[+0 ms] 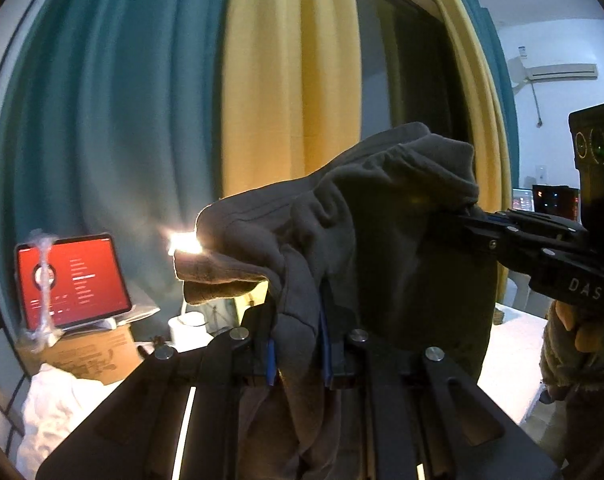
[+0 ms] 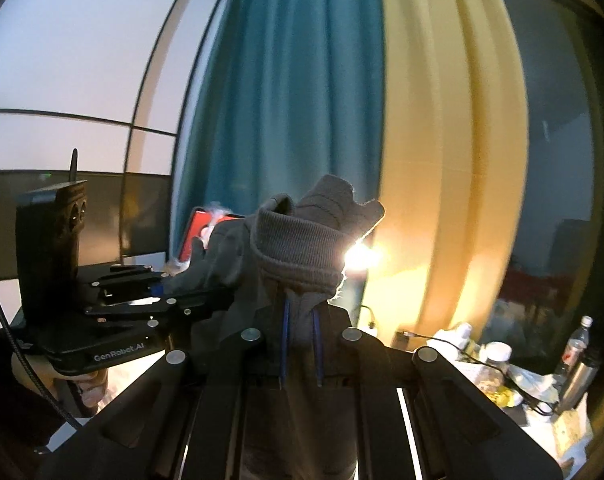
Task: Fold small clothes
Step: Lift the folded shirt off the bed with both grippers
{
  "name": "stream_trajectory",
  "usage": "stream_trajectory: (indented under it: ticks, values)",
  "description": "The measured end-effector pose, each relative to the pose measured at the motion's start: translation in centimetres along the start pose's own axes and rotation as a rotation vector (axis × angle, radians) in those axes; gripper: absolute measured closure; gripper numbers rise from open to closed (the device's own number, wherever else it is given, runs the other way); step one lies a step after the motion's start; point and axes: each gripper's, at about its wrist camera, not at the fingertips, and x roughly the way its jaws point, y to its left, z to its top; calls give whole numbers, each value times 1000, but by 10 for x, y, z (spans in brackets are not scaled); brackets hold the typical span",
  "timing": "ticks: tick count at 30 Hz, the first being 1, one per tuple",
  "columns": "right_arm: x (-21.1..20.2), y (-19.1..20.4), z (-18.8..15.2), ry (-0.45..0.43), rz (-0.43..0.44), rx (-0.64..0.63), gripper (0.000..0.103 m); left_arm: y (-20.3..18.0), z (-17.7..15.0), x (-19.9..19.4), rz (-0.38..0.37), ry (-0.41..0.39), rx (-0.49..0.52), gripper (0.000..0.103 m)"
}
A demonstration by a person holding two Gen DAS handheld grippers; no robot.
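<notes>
In the left wrist view, a grey garment (image 1: pixel 341 216) is pinched between the nearly closed blue-padded fingers (image 1: pixel 269 354) of the left gripper (image 1: pixel 298 344) and is held up in front of teal and yellow curtains (image 1: pixel 286 80). The right gripper (image 1: pixel 477 210) is seen clamped on the cloth's far edge. A red-lit tablet (image 1: pixel 72 280) stands on a cardboard box (image 1: pixel 98 354). In the right wrist view, the garment's ribbed hem (image 2: pixel 302 248) is gripped by the right gripper (image 2: pixel 302 344), while the left gripper (image 2: pixel 170 290) appears clamped on the cloth's left side, though blur obscures the contact. Bottles (image 2: pixel 577 344) are seen on a cluttered surface.

Grey garment (image 1: pixel 381 216); black grippers, blue pads (image 1: pixel 325 332); teal (image 1: pixel 102 120), yellow curtains (image 1: pixel 290 80); red tablet screen (image 1: pixel 72 282).
</notes>
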Motion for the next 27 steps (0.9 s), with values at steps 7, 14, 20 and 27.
stream_trajectory:
  ticks: [7,14,20,27]
  values:
    - [12,24,7,-11,73,-11,92,26,-7,-21,72,0,-15,89]
    - [24,54,13,-30,141,-21,92,45,-7,-48,123,2,-15,89]
    - [25,76,17,-41,196,-38,92,62,-8,-72,168,21,-3,89]
    - [25,95,16,-39,249,-39,92,66,-11,-87,202,48,14,89]
